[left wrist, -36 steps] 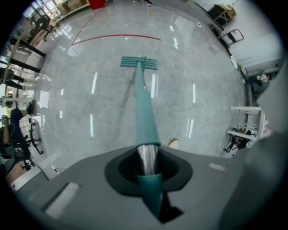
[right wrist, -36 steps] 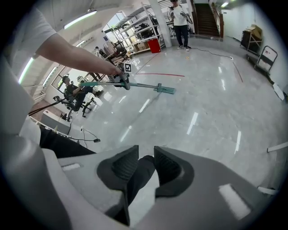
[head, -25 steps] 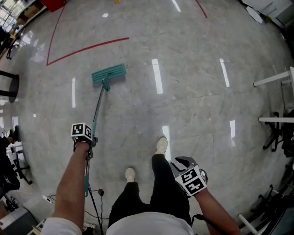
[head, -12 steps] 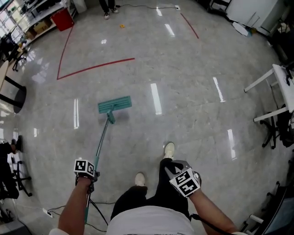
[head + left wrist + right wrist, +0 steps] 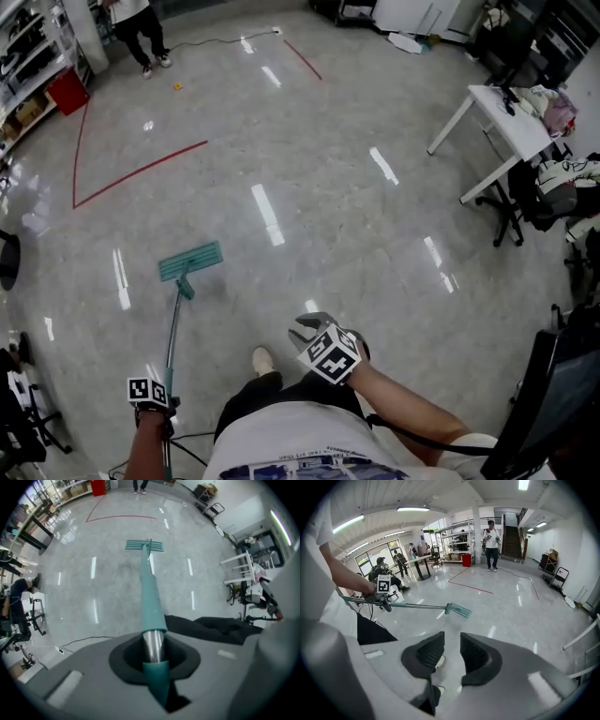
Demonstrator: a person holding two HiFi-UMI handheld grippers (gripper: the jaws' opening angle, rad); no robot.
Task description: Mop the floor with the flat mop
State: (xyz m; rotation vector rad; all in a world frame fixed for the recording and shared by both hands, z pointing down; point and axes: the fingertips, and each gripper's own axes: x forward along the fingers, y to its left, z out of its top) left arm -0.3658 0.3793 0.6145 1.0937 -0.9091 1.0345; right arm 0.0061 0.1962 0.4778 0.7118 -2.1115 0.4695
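Note:
The flat mop's teal head [image 5: 190, 261] lies flat on the grey marble floor [image 5: 309, 178], ahead of me and to the left. Its thin handle [image 5: 173, 337] runs back to my left gripper [image 5: 150, 401] at the bottom left of the head view. In the left gripper view the handle [image 5: 151, 597] passes straight between the jaws, and the left gripper [image 5: 153, 649] is shut on it, with the mop head [image 5: 144, 545] far ahead. My right gripper [image 5: 314, 328] hovers over my legs with a narrow gap between its jaws. In its own view the right gripper [image 5: 452, 651] holds nothing.
A white table [image 5: 497, 103] and dark chairs [image 5: 548, 202] stand at the right. Red tape lines [image 5: 141, 171] cross the floor far left, near a red bin [image 5: 67, 90]. A person [image 5: 136, 28] stands at the far end. A black cable [image 5: 192, 445] lies by my feet.
The view has swung up and right, bringing the table and far room into sight. The mop head and left gripper sit lower and further left in the picture. The right gripper has shifted left.

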